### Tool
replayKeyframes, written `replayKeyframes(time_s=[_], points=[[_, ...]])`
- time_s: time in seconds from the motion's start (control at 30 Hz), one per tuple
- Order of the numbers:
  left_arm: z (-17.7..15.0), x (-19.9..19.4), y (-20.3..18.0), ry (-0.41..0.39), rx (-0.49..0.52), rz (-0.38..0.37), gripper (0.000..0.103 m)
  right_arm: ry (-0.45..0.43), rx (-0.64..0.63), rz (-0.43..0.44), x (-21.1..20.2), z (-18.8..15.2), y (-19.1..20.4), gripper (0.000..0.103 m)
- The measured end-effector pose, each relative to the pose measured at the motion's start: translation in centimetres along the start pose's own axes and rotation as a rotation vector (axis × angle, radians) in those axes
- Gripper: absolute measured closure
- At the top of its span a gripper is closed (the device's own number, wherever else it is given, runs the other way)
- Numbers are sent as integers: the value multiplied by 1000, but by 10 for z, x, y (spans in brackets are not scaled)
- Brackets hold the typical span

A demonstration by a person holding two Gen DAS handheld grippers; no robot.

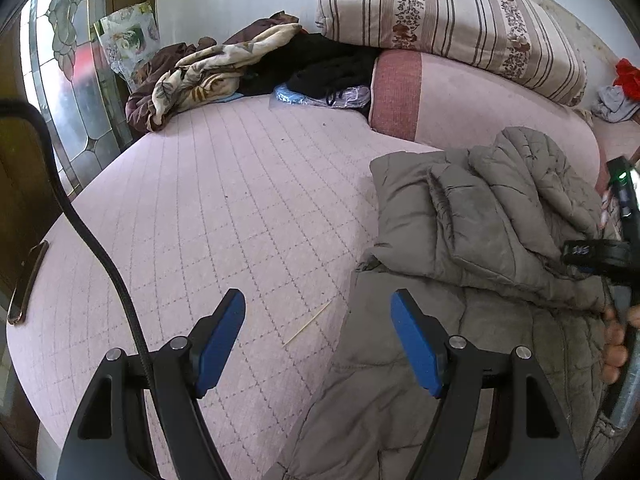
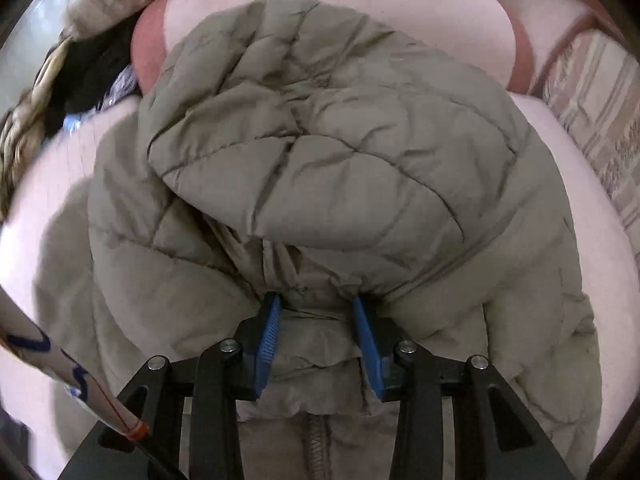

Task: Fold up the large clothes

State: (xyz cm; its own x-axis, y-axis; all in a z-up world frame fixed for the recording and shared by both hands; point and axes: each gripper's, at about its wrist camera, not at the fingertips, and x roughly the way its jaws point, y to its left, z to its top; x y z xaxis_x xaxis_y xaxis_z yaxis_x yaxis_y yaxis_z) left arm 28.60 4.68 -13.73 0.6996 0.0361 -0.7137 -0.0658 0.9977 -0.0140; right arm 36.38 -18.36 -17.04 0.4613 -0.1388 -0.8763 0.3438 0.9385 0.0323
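Blue-padded right gripper [image 2: 316, 312] at the bottom centre of the right wrist view sits parted around a bunch of the grey quilted jacket [image 2: 320, 168]; the left gripper [image 1: 318, 336] is open over bare bedding.

Fabric lies between the right pads [image 2: 267, 336] at the gathered edge of a folded-over panel, but the pads do not appear to pinch it, which suggests a release after laying that panel onto the jacket body. In the left wrist view, the left jaws stand wide with nothing between them, low in the frame over the pink quilted mattress [image 1: 224, 208], apparently waiting just beside the jacket's left edge. The jacket occupies the lower right of that view, partly folded, its zip toward the person. A person's hand [image 1: 616, 344] grips the right tool at the right edge. A striped pillow [image 1: 448, 20] and heaped clothes [image 1: 224, 68] lie at the top, well apart from the work.
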Motion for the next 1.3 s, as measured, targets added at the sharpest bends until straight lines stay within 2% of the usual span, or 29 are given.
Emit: replayKeyframes(time_s=[0.2,0.27,0.3,0.33,0.43,0.53,0.67,0.77,0.83,0.97,1.07,1.23,1.3], points=[[-3,-1,0,0,1,15,29,-128,1,132,-81,0,3,62],[-5,-2,1,4,-3,16,29,-161,-32,188,-116,-6,9,58],[-7,-3,1,5,-2,14,29,-165,-37,198,-125,-10,9,52],[-9,-5,1,3,1,16,29,-171,-42,217,-141,-27,5,45],[-18,-14,-3,-21,23,27,29,-174,-38,250,-162,-77,-11,35],[-33,-27,-9,-41,56,25,29,-173,-69,201,-173,-144,-38,32],[-56,-52,-22,-65,107,8,29,-149,-76,104,-170,-212,-81,31],[-73,-71,-32,-83,131,22,29,-130,-39,78,-166,-240,-109,31],[-82,-82,-37,-64,146,20,29,-112,-5,52,-160,-253,-127,31],[-106,-109,-42,-32,169,12,29,-117,32,29,-157,-259,-149,31],[-120,-120,-42,-19,181,16,29,-121,37,35,-155,-255,-147,30],[-128,-116,-20,55,83,76,29,-93,-74,89,-141,-227,-91,29],[-131,-124,-4,68,41,89,29,-90,-106,114,-136,-228,-73,29]])
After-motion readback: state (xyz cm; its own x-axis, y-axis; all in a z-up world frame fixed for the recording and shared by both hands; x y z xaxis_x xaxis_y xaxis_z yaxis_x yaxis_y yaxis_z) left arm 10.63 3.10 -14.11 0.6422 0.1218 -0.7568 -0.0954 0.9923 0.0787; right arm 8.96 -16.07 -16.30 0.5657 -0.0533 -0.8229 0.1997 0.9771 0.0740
